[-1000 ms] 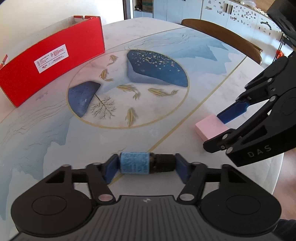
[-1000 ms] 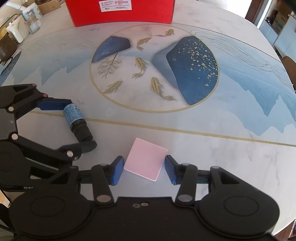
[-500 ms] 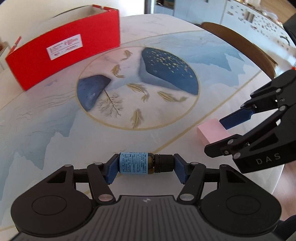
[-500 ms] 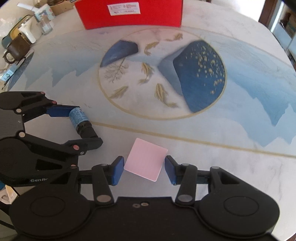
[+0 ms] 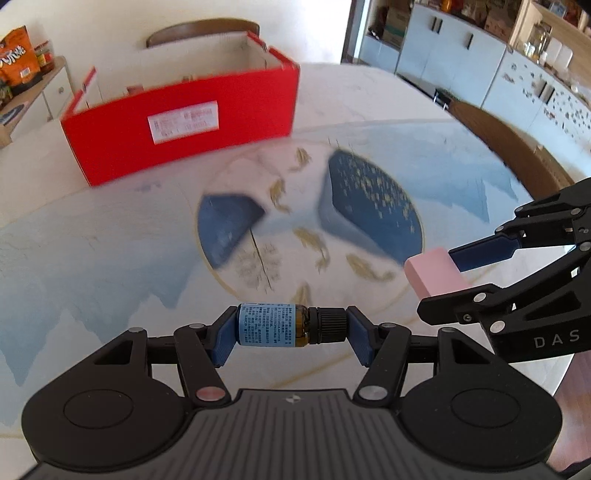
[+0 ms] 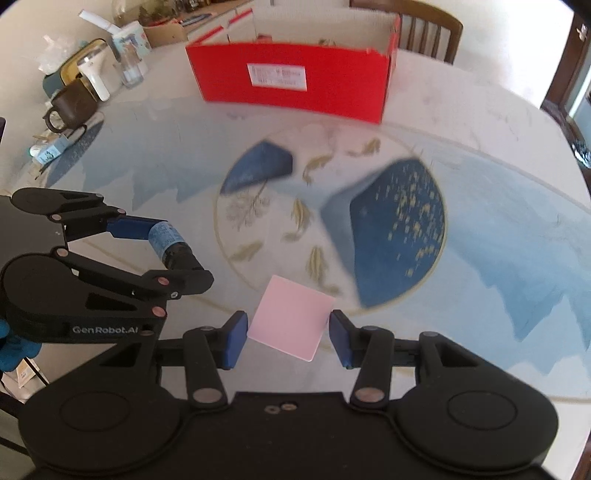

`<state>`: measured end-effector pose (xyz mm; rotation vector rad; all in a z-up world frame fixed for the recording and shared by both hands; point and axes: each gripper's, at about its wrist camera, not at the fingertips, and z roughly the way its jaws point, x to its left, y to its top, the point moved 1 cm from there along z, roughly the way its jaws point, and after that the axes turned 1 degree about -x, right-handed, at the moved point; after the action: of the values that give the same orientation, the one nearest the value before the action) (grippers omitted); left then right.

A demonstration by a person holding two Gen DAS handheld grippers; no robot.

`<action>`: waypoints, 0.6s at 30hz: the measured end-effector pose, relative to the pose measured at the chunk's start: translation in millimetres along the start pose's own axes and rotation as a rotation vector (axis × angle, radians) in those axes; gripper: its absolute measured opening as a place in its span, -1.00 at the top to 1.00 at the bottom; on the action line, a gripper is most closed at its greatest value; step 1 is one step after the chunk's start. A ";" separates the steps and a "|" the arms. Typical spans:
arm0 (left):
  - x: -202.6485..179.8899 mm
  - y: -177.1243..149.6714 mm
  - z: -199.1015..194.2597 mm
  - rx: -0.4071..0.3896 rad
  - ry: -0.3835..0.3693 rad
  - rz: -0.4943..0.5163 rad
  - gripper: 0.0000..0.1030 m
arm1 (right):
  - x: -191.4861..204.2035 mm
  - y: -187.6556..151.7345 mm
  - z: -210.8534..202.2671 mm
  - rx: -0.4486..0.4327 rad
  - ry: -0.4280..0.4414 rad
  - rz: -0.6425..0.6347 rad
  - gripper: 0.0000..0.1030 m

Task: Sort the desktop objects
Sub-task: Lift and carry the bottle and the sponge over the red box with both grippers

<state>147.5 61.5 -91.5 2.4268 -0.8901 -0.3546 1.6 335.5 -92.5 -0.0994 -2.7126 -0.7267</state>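
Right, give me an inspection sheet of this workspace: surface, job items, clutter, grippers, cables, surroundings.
Surface: round table with a pale top, printed with blue shapes and gold fish.
Job's things: small bottle with blue label and dark cap, lying sideways between the fingers; pink block; open red box at the far side.
Clutter: brown mug, white container, glass and small blue carton at the table's left edge.
Grippers: left gripper shut on the small bottle; right gripper shut on the pink block.
Cables: nothing seen.
Surroundings: wooden chairs, white cabinets, snack bags on a side shelf.
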 end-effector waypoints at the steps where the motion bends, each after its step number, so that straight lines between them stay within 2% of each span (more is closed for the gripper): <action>1: 1.2 4.8 -2.1 -0.007 0.000 0.001 -0.18 | -1.2 4.9 -2.6 -0.008 0.002 -0.005 0.07; 9: 32.2 57.9 -16.3 -0.047 -0.040 0.029 -0.18 | -9.9 57.9 -20.8 -0.080 0.013 0.004 0.07; 18: 88.2 128.5 -21.1 -0.117 -0.025 0.059 -0.18 | -20.8 145.4 -32.1 -0.183 -0.003 0.017 0.07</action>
<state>155.2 -71.4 -7.8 2.2894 -0.9232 -0.4040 52.6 446.1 -4.3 -0.1666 -2.6395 -0.9683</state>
